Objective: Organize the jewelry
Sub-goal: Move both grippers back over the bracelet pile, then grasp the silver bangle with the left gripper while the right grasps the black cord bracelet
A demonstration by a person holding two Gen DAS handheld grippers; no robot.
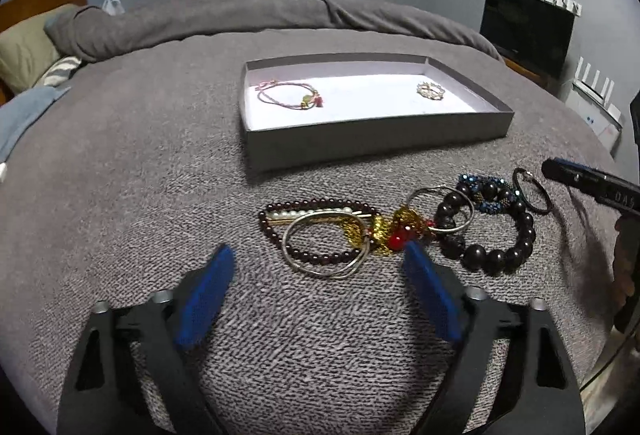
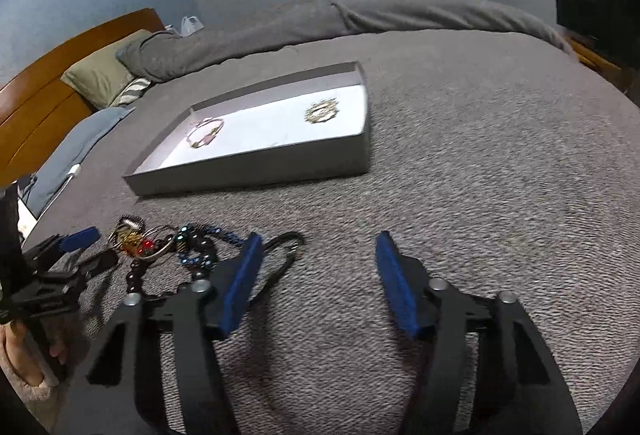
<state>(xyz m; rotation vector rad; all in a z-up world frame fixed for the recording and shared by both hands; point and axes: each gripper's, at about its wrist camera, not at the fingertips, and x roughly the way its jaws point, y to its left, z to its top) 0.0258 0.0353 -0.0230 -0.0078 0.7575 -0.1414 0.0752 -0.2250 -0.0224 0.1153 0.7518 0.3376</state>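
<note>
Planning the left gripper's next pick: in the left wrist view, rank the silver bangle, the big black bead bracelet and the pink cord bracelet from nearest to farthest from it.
1. Silver bangle, just ahead between the left gripper fingers.
2. Big black bead bracelet, off to the right on the blanket.
3. Pink cord bracelet, far ahead, in the tray, left part.

- You had one shallow grey cardboard tray (image 1: 372,139) on the bed.
- Two pieces lay inside it: one pink cord bracelet (image 1: 290,96) and one small gold ring-shaped piece (image 1: 431,90).
- Outside, you had two dark beaded bracelets: one garnet-coloured (image 1: 320,231), one of large black beads (image 1: 500,235).
- One thin black cord loop (image 1: 532,191) lay there too.
</note>
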